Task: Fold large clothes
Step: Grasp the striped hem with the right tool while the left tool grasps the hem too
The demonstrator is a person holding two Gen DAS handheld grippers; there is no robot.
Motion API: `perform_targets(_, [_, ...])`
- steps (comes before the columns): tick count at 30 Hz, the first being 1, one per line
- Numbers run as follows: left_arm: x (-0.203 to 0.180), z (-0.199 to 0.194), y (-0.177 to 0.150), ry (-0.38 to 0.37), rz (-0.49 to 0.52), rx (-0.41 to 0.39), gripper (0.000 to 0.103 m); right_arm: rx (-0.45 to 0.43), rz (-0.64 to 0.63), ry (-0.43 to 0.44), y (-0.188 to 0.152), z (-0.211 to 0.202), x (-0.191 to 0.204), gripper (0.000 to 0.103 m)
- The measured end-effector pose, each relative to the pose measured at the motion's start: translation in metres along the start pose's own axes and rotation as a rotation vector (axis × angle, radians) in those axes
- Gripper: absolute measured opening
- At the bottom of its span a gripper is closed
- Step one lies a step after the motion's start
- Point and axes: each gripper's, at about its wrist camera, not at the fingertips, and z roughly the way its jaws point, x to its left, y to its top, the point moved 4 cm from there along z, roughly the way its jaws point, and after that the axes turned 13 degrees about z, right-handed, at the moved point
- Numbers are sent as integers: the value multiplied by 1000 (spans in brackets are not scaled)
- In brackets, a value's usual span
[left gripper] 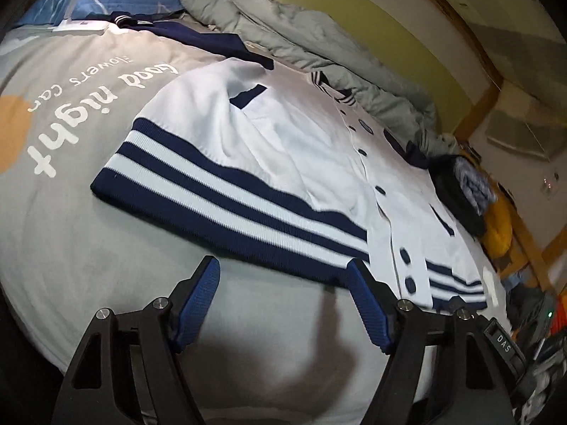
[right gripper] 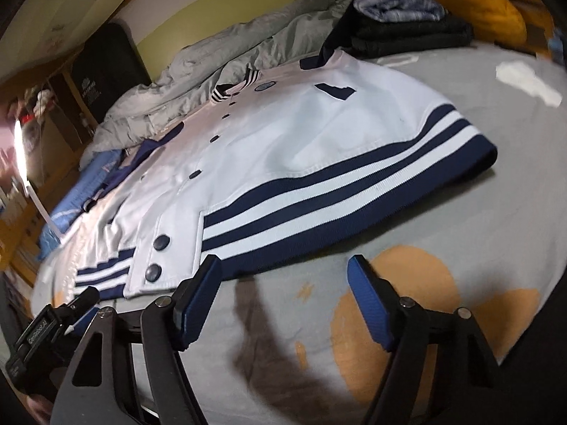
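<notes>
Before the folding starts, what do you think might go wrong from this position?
1. Both the left gripper and right gripper are open near the striped hem of the jacket; a shallow pinch might catch only the top layer.
2. The navy sleeve is still spread out toward the pillow, so it could trail during a fold.
3. The stack of folded clothes sits close to the jacket's shoulder and might get nudged.

Dim room; bright white lamp glow (right gripper: 19,148) at left edge blows out (right wrist view). Dark shadows fall on grey printed bedsheet (right gripper: 269,336). Fisheye bending, black vignetted corners, blurred periphery.
</notes>
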Motion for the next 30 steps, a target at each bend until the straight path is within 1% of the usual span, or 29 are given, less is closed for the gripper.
perform_targets(1, [-1, 3, 4, 11, 5, -5, 75, -12, 4, -6, 4, 2, 0, 69])
perform_targets(2, [-1, 5, 8, 22, 12, -8, 67, -27, -3, -40, 8, 5, 1, 58])
perform_targets(3, [1, 9, 13, 54, 24, -9, 59, -37, -15, -76, 11, 7, 2, 42])
perform_targets(4, [4, 13, 16, 78, 28, -8, 37, -50, -26, -103, 15, 9, 3, 35])
perform_targets(5, [8, 16, 20, 81, 22, -3, 25, -57, -31, -108, 19, 9, 4, 26])
perform_targets(6, [11, 18, 25, 72, 17, -3, 20, -57, -36, -116, 24, 9, 5, 17])
perform_targets(8, [6, 11, 34, 77, 72, -23, 14, -71, -51, -101, 33, 2, 10, 13])
perform_targets(9, [-5, 4, 40, 101, 146, -49, 13, -77, -59, -94, 37, -3, 13, 12])
perform_targets(11, [-22, -6, 53, 135, 236, -87, 12, -89, -101, -101, 47, -8, 25, 11])
perform_targets(13, [-34, -10, 77, 142, 261, -93, 12, -94, -155, -112, 64, -8, 42, 10])
perform_targets(15, [-36, -6, 100, 154, 257, -86, 12, -99, -171, -111, 83, -5, 55, 9])
perform_targets(17, [-39, 6, 123, 177, 273, -66, 12, -92, -188, -124, 105, 4, 67, 9])
perform_targets(19, [-43, 30, 148, 200, 313, -26, 12, -80, -198, -129, 125, 21, 76, 9])
perform_targets(20, [-42, 39, 153, 205, 323, -13, 12, -74, -210, -137, 134, 32, 79, 9])
perform_targets(21, [-41, 54, 161, 214, 337, 20, 12, -66, -231, -151, 143, 45, 83, 9])
perform_targets(23, [-36, 81, 173, 204, 338, 71, 12, -67, -254, -167, 155, 65, 86, 8])
perform_targets(25, [-32, 99, 176, 192, 347, 101, 12, -65, -269, -172, 166, 86, 85, 7])
perform_targets(28, [-31, 111, 170, 187, 401, 83, 13, -44, -249, -151, 169, 98, 74, 7])
perform_targets(30, [-33, 112, 165, 188, 427, 75, 16, -29, -233, -126, 167, 99, 67, 10])
